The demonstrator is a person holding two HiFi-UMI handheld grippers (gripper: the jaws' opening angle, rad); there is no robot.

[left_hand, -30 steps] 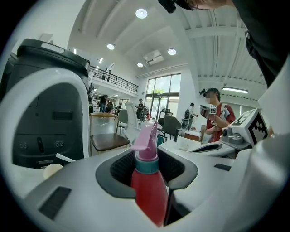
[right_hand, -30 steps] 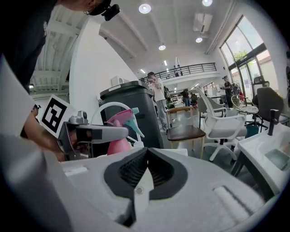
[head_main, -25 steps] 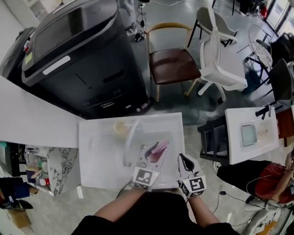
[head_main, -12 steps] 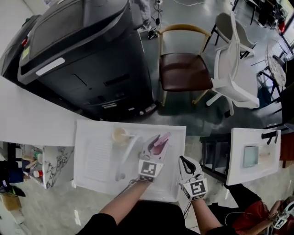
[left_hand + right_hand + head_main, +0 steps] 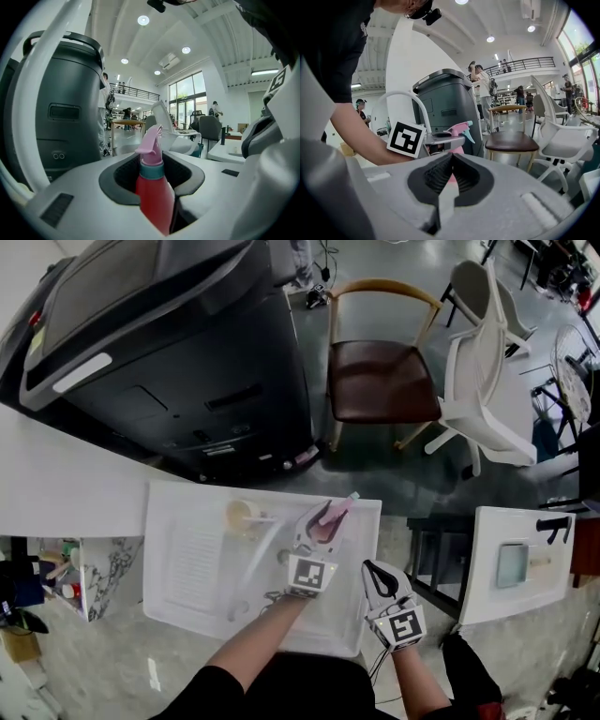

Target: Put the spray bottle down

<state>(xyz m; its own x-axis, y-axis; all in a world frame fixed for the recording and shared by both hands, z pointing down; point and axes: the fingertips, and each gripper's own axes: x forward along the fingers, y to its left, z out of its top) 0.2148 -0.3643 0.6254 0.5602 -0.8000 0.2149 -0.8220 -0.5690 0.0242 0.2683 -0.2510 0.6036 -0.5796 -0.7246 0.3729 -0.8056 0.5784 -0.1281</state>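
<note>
The spray bottle (image 5: pixel 331 517) has a red body, a teal collar and a pink trigger head. It stands upright at the far right edge of the white table (image 5: pixel 187 563). My left gripper (image 5: pixel 317 532) is shut on it, and in the left gripper view the bottle (image 5: pixel 153 194) fills the gap between the dark pads. My right gripper (image 5: pixel 377 570) is shut and empty, nearer me and to the right of the left one. In the right gripper view its pads meet (image 5: pixel 451 180), with the bottle's pink head (image 5: pixel 459 129) ahead. Whether the bottle's base touches the table is hidden.
A pale round cup (image 5: pixel 242 515) and a white curved tube (image 5: pixel 255 559) lie on the table left of the bottle. A big black machine (image 5: pixel 159 352) stands behind the table. Beyond the far edge are a brown chair (image 5: pixel 384 381) and a white chair (image 5: pixel 483 381).
My left gripper has carried the spray bottle away from me to the table's far right edge. The right gripper has shifted a little and stays shut.
</note>
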